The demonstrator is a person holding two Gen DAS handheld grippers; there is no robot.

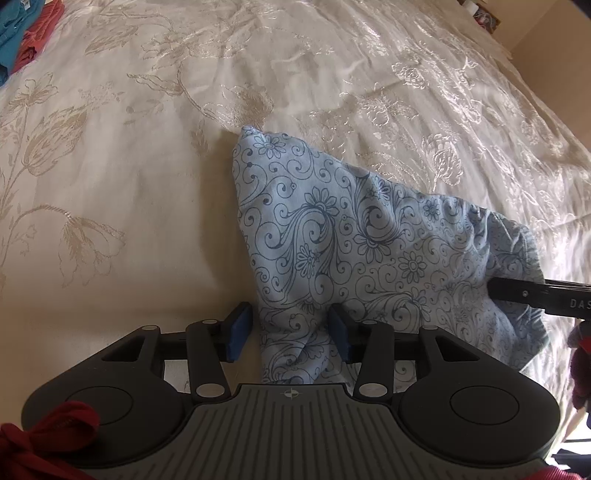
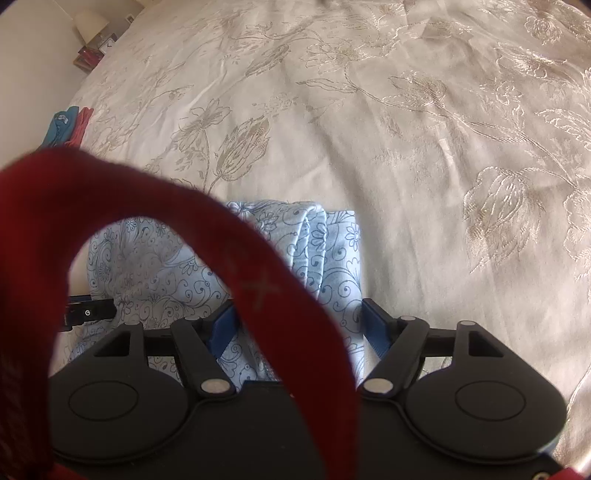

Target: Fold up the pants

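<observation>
At the upper left, teal and red clothes (image 1: 22,33) lie bunched on the cream embroidered bedspread (image 1: 129,166). Lower centre, the left gripper (image 1: 291,332) gapes around a soft fold of the blue paisley pants (image 1: 332,240). The right gripper (image 2: 299,328) likewise straddles stacked folds, spread wide; a red strap (image 2: 258,280) loops across its view.
</observation>
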